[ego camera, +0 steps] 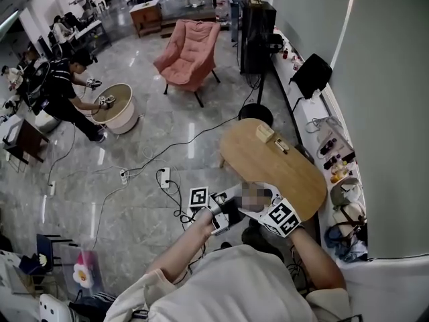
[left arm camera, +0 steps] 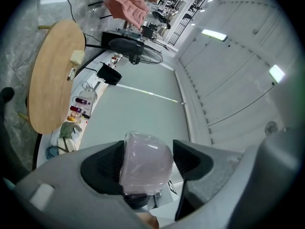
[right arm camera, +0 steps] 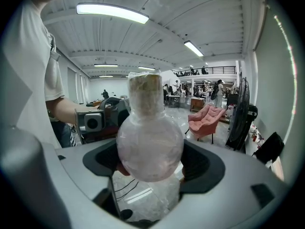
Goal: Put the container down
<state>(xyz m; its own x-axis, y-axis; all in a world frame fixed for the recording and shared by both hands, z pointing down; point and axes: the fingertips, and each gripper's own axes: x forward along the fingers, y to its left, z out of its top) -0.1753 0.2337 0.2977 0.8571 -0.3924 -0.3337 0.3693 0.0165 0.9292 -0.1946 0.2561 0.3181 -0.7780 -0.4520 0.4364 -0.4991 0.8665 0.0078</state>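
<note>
The container [right arm camera: 150, 144] is a clear round-bellied flask wrapped in film, with a pale stopper in its neck. In the right gripper view it stands upright between the jaws of my right gripper [right arm camera: 151, 162], which is shut on its belly. My left gripper [left arm camera: 145, 168] holds the same container [left arm camera: 145, 163], whose rounded end fills the space between its jaws. In the head view both grippers meet in front of my chest, the left gripper [ego camera: 224, 213] and the right gripper [ego camera: 266, 205], above the near end of the oval wooden table [ego camera: 295, 173]. A mosaic patch hides the container there.
A small wooden block [ego camera: 266, 134] lies on the table's far end. A cluttered ledge [ego camera: 335, 159] runs along the right wall. Cables and a power strip [ego camera: 165, 177] cross the floor on the left. A pink armchair [ego camera: 188, 56] and a person at a round table [ego camera: 115, 106] are farther off.
</note>
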